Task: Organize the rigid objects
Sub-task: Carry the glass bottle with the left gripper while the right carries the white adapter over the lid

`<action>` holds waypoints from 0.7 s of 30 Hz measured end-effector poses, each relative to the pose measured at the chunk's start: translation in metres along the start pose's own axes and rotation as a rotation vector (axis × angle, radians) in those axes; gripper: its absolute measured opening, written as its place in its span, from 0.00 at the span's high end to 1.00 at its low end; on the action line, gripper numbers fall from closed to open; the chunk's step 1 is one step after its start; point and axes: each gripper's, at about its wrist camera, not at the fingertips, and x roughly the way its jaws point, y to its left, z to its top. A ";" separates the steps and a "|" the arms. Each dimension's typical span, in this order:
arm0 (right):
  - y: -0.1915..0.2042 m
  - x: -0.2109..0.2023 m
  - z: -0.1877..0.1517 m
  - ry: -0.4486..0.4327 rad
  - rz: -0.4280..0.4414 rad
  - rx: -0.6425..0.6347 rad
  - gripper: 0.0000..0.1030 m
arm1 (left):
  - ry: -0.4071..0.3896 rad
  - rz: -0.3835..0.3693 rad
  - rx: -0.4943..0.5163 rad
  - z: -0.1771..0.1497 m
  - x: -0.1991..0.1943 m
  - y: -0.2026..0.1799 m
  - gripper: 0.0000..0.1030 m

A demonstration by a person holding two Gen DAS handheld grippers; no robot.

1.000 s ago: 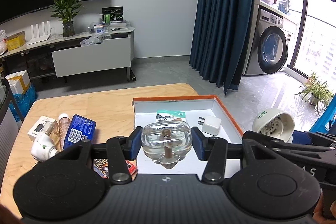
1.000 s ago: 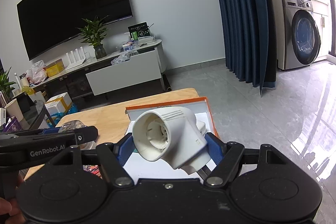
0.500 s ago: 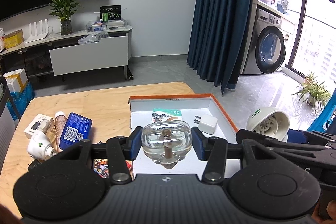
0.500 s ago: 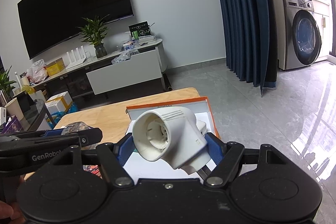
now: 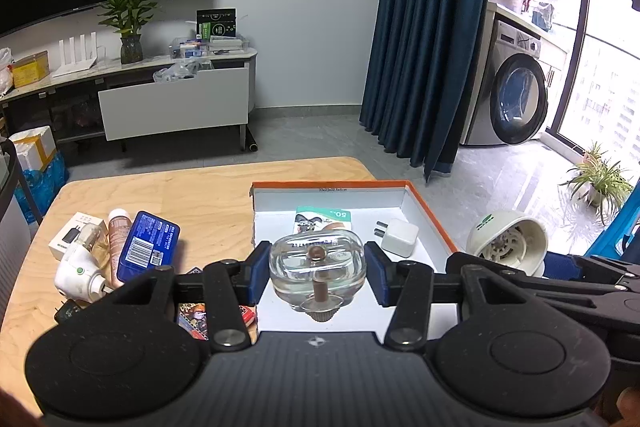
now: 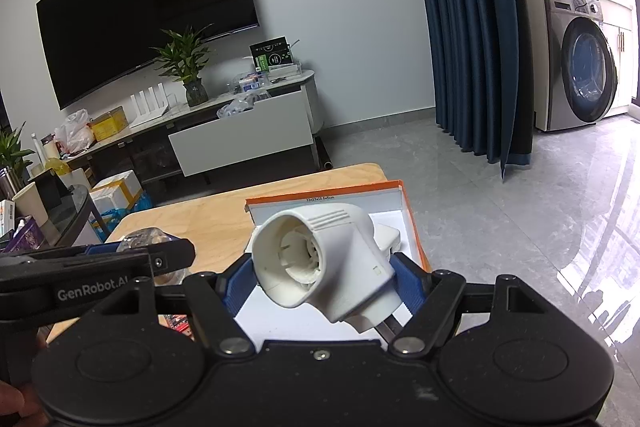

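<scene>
no change vs a sec ago: left gripper [image 5: 318,275] clamps glass perfume bottle [image 5: 317,264], right gripper [image 6: 322,277] clamps white lamp socket [image 6: 324,259]; both hover over orange-rimmed box [image 5: 430,217], ready for placement.

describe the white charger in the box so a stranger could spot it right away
On the wooden table sits a shallow orange-rimmed box with a white floor. The white charger lies near its right wall, right of a printed packet: a small rounded cube, its metal prongs pointing left.
</scene>
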 end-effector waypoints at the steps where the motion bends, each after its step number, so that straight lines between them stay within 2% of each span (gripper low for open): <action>1: 0.000 0.000 0.000 0.000 0.000 0.000 0.16 | 0.001 0.000 -0.001 0.000 0.000 0.000 0.51; 21: -0.003 0.008 -0.002 0.017 -0.005 0.009 0.16 | 0.017 0.000 -0.001 -0.001 0.007 0.000 0.51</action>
